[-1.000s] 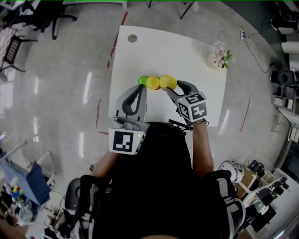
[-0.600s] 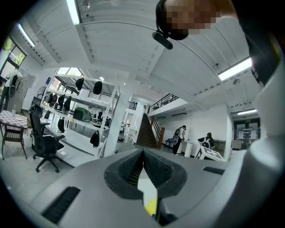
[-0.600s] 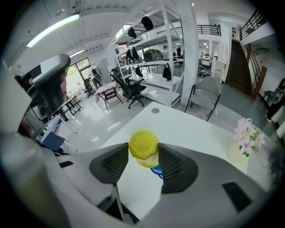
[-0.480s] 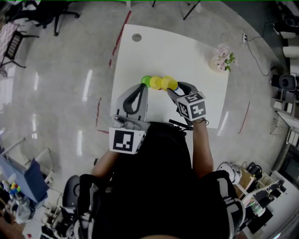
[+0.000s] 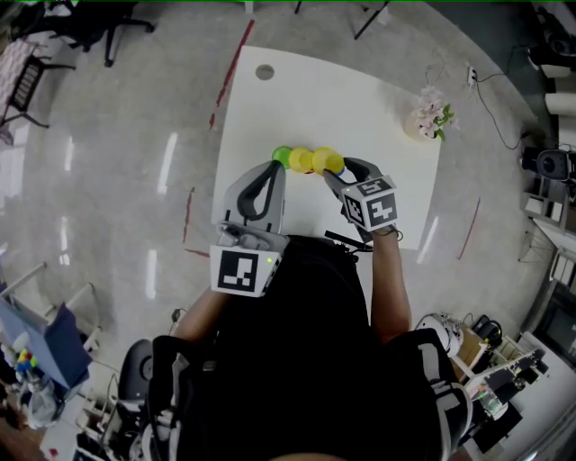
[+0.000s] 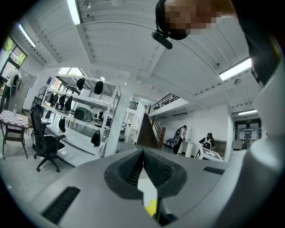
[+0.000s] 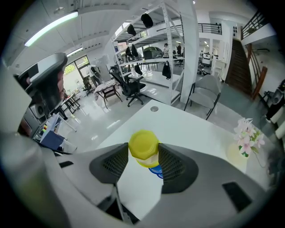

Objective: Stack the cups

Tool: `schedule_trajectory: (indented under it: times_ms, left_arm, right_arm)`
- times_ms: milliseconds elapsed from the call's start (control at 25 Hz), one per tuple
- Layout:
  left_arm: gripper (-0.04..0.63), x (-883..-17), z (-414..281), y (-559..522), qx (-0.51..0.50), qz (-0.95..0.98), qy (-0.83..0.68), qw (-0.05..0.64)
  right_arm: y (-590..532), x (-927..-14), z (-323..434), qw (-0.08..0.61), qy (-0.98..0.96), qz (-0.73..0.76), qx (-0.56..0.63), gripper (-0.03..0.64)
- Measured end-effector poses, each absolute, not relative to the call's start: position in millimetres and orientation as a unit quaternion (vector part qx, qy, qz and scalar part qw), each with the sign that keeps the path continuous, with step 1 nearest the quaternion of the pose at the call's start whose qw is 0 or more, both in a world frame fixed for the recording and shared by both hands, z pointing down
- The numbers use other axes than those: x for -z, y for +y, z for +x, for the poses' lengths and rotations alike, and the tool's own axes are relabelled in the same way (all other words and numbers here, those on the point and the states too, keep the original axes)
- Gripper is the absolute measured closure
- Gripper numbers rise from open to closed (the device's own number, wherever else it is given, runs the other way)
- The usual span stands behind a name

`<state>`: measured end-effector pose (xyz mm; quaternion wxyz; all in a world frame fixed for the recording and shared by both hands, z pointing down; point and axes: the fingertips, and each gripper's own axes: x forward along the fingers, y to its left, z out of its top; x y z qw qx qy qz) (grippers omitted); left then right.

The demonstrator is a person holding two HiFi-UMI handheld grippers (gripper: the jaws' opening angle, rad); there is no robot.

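Right tongs [image 7: 143, 150] are clamped on an upside-down yellow cup [image 7: 143, 143] over the white counter [image 7: 178, 127], with a blue cup [image 7: 156, 171] peeking out right under it. Left tongs [image 6: 143, 153] are closed on nothing, near a green cup [image 5: 283, 155] and a 2nd yellow one [image 5: 301, 160]

Bright, even light is thrown by long white ceiling tube lamps [image 6: 73, 11]; streaky glare is picked up on the glossy grey floor [image 5: 166, 167], and edges get fisheye-warped.
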<state>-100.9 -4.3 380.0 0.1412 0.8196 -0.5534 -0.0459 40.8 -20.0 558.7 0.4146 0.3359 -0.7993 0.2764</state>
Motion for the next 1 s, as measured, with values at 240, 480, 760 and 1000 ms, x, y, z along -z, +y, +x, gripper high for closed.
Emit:
schedule_trajectory:
  times_ms: [240,480,760,1000]
  left_arm:
    - [0.574,-383,-103,-7,0.044,0.817,-0.557,0.143]
    - [0.574,-385,-100,-6,0.040,0.818,-0.555,0.144]
    - [0.574,-384,-99,-9,0.040,0.818,-0.555,0.143]
    - [0.574,-385,-94,-9,0.038,0.820,-0.553,0.144]
  right_arm:
    - [-22,-563,38,0.414,-0.799,0.335,-0.279,0.387]
    - [-24,-564,39,0.410,-0.800,0.337,-0.281,0.385]
    - [-24,-564,39,0.405,-0.800,0.339,-0.284,0.371]
    - [-26,-553,39,0.380,-0.812,0.342,-0.282,0.350]
